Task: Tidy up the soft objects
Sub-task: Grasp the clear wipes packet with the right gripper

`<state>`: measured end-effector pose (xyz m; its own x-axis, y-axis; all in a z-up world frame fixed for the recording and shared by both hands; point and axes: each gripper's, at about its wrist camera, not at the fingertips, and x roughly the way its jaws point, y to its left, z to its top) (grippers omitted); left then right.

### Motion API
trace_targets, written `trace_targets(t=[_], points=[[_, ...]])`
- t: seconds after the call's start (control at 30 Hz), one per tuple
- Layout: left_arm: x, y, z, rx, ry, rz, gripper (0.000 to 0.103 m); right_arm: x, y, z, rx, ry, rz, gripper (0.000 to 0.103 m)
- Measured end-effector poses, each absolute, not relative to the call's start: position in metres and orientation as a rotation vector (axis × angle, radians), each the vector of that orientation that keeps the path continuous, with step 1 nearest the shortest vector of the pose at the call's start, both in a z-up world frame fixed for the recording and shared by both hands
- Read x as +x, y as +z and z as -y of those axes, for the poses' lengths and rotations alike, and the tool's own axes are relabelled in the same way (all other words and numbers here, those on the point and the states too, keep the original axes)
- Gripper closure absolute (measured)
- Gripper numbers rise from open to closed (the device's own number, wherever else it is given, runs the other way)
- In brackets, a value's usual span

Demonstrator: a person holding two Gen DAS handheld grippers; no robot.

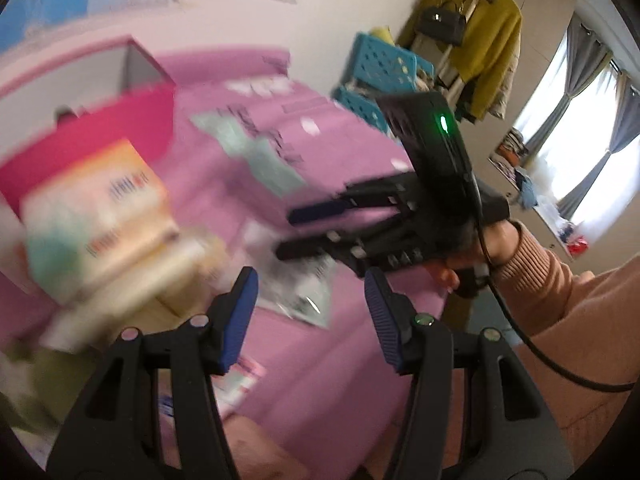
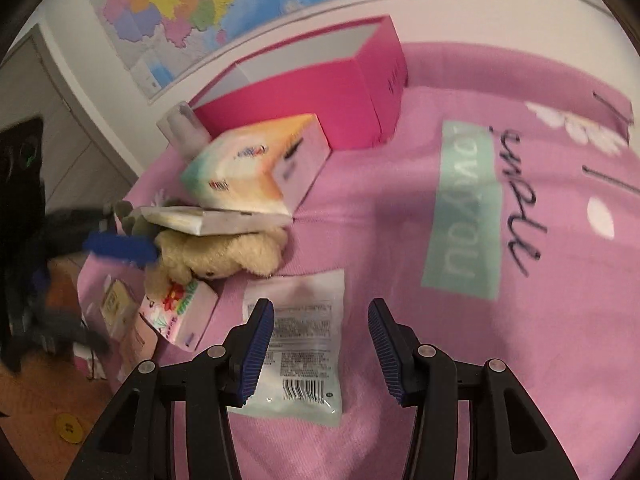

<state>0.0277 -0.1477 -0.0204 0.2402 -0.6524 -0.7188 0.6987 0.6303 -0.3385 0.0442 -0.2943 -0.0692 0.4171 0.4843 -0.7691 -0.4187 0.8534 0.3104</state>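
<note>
A pile of soft things lies on a pink bedspread (image 2: 400,240). A beige plush toy (image 2: 224,254) lies under a flat white pack (image 2: 208,218) and a pastel tissue pack (image 2: 256,164). A small floral tissue pack (image 2: 180,312) lies beside it. A clear wipes packet (image 2: 300,344) lies just below my right gripper (image 2: 320,340), which is open and empty. My left gripper (image 1: 310,312) is open and empty, with the blurred tissue pack (image 1: 100,216) to its left. The right gripper (image 1: 304,232) also shows ahead of it, over the packet (image 1: 300,292).
An open pink box (image 2: 328,84) stands at the back against the wall with a map (image 2: 192,4). Turquoise crates (image 1: 380,64) and a coat rack with a yellow coat (image 1: 480,36) stand beyond the bed. Small packs (image 2: 116,304) lie at the bed's left edge, above the wooden floor (image 2: 40,408).
</note>
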Motion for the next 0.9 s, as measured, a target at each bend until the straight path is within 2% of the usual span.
trace_targets(t=[0.23,0.6,0.67,0.77,0.9], points=[[0.03,-0.056,0.16,0.008,-0.892,-1.117,0.046,0.045,-0.077,0.292,0.078,0.584,-0.989,0.051],[0.035,-0.072,0.175,0.014,-0.862,-1.161,0.046,0.031,-0.081,0.301,0.216,0.676,-1.001,0.05],[0.035,-0.072,0.175,0.013,-0.861,-1.159,0.046,0.029,-0.078,0.304,0.239,0.695,-0.989,0.054],[0.035,-0.072,0.174,0.015,-0.859,-1.156,0.046,0.026,-0.076,0.307,0.315,0.799,-0.985,0.081],[0.036,-0.072,0.176,0.027,-0.853,-1.149,0.046,0.026,-0.084,0.3,0.263,0.736,-1.016,0.082]])
